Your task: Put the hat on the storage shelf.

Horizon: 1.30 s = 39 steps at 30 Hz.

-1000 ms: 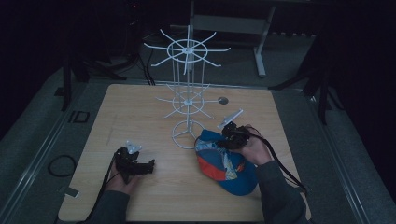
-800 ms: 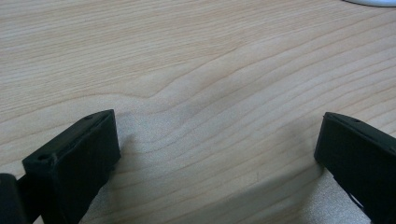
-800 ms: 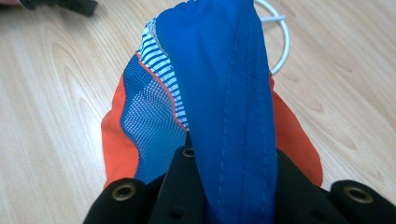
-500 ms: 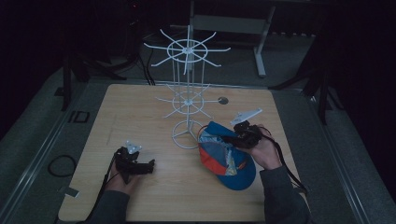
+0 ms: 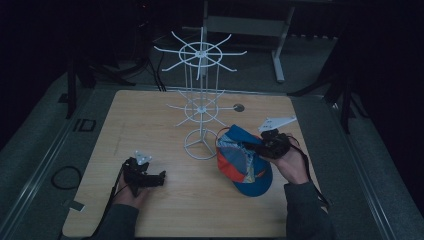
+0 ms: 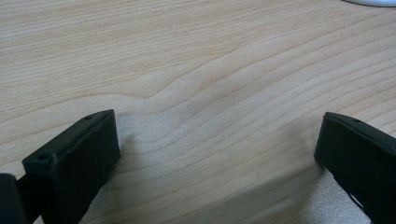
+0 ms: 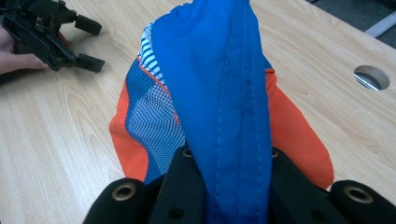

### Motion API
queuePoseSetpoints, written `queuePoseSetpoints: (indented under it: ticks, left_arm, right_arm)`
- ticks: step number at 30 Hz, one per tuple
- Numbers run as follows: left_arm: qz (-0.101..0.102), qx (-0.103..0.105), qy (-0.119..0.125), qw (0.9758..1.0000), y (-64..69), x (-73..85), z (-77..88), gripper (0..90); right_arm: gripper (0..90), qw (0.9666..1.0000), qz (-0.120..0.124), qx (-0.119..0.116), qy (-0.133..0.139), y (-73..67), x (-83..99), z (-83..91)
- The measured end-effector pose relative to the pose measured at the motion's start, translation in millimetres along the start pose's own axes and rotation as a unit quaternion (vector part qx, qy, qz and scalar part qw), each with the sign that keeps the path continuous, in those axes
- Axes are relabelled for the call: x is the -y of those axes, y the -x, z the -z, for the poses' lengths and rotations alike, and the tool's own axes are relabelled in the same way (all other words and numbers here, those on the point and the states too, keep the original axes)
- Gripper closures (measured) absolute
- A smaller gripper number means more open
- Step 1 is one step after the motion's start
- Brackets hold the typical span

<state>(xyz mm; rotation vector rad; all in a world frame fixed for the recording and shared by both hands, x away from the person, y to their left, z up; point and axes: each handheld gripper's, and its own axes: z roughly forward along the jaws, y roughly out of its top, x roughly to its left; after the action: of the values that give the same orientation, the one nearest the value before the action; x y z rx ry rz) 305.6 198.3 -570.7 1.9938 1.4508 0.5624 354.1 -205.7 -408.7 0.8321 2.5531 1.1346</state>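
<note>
High view has the cap sitting at about 4 o'clock from the white wire rack, brim end trailing toward 5 o'clock. My right gripper is clamped on its blue fabric from the 2 o'clock side, so that hand's way nearer. I reckon the rack's hooks lie up at 10 o'clock. Left gripper idles on the table, jaws apart, nothing between them.
</note>
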Motion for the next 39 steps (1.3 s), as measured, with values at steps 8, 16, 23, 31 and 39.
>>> queuePoseSetpoints:
  ticks: [8, 16, 23, 31, 39]
  left_arm:
    - [0.0, 0.0, 0.0, 1.0, 0.1, 0.0, 0.0, 0.0]
    - [-0.001, 0.0, 0.0, 1.0, -0.1, 0.0, 0.0, 0.0]
    - [-0.001, 0.0, 0.0, 1.0, -0.1, 0.0, 0.0, 0.0]
    - [-0.001, 0.0, 0.0, 1.0, -0.1, 0.0, 0.1, 0.0]
    - [-0.001, -0.001, 0.0, 1.0, -0.1, 0.0, 0.0, 0.1]
  right_arm:
    - [87.5, 0.9999, 0.001, -0.001, 0.012, -1.3, 0.9, 9.9]
    - [87.5, 0.9997, 0.002, 0.0, 0.024, -2.6, 0.1, 21.1]
    - [87.5, 0.9994, 0.002, 0.008, 0.032, -3.2, 1.5, 31.0]
    - [87.6, 0.9984, -0.002, 0.026, 0.051, -2.9, 1.5, 39.9]
    - [87.6, 0.9976, -0.004, 0.032, 0.062, -5.0, -0.8, 44.7]
